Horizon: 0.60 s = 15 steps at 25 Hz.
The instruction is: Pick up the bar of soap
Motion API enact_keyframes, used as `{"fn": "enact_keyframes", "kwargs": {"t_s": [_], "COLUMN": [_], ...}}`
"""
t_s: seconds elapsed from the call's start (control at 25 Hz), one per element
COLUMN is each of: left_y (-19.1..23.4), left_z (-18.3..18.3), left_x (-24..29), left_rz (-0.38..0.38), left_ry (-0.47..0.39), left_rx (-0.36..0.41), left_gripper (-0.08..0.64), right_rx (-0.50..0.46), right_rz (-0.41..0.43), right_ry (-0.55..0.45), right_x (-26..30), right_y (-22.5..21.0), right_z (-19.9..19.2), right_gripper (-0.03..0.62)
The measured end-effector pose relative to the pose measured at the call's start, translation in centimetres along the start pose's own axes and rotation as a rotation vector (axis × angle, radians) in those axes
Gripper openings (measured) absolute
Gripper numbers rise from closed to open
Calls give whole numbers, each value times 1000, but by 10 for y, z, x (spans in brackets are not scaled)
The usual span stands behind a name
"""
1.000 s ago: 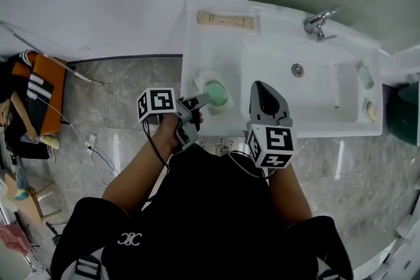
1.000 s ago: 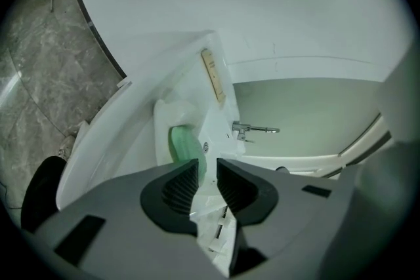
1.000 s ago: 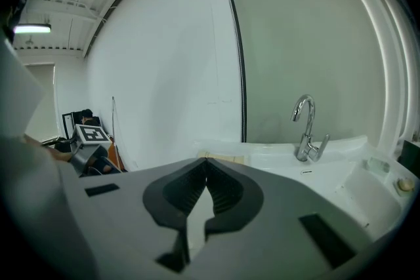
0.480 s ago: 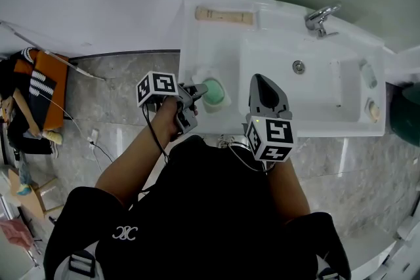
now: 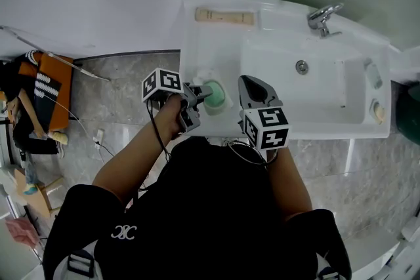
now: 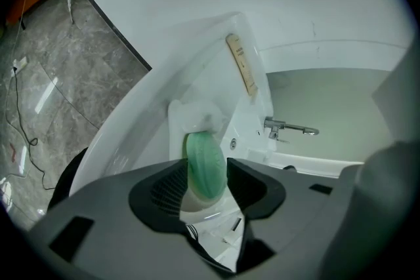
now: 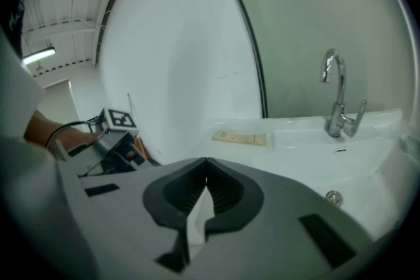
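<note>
The green oval bar of soap (image 5: 215,94) lies in a white soap dish (image 5: 201,80) on the left counter of the white sink (image 5: 197,42). My left gripper (image 5: 203,96) reaches in from the left with its tips at the soap's near edge. In the left gripper view the soap (image 6: 207,164) fills the gap between the fingertips of the left gripper (image 6: 205,175), whose jaws are opening; the soap still rests in the dish (image 6: 192,118). My right gripper (image 5: 252,84) hovers over the sink's front rim, shut and empty (image 7: 207,170).
A pale wooden stick (image 5: 224,16) lies at the counter's back. The tap (image 5: 323,15) and drain (image 5: 301,66) are to the right, with small items on the far right ledge (image 5: 375,94). Bags and cables (image 5: 42,92) lie on the floor at left.
My left gripper has moved forward to the soap and its jaws have spread. My right gripper has shifted left, closer to the soap dish, still shut.
</note>
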<state>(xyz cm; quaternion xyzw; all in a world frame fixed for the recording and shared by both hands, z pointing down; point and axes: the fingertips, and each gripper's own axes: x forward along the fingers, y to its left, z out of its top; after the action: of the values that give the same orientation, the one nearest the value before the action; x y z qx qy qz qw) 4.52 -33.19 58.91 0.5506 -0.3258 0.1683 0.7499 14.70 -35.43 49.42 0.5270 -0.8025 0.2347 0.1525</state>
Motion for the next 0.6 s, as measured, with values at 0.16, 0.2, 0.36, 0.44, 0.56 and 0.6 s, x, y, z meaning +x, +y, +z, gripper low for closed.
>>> {"fn": "enact_keyframes", "kwargs": {"t_s": [0.16, 0.2, 0.36, 0.44, 0.56, 0.6], "left_y": [0, 0, 2, 1, 1, 2], "left_z": [1, 1, 2, 1, 2, 2], "left_x": [1, 1, 0, 0, 0, 0], "left_rz": [3, 3, -7, -13, -17, -16], "left_ry": [15, 18, 26, 27, 26, 24], "left_rx": [-7, -9, -22, -29, -31, -30], "left_gripper": [175, 175, 175, 175, 175, 175], "right_rx": [-47, -50, -16, 7, -6, -16], "right_rz": [194, 240, 452, 529, 578, 582], "right_ry": [163, 197, 314, 360, 413, 426], "right_x": [22, 26, 31, 32, 35, 37], "right_y": [16, 20, 43, 52, 61, 63], "right_z": [-34, -41, -57, -63, -72, -74], "right_gripper": [8, 8, 148, 214, 290, 298]}}
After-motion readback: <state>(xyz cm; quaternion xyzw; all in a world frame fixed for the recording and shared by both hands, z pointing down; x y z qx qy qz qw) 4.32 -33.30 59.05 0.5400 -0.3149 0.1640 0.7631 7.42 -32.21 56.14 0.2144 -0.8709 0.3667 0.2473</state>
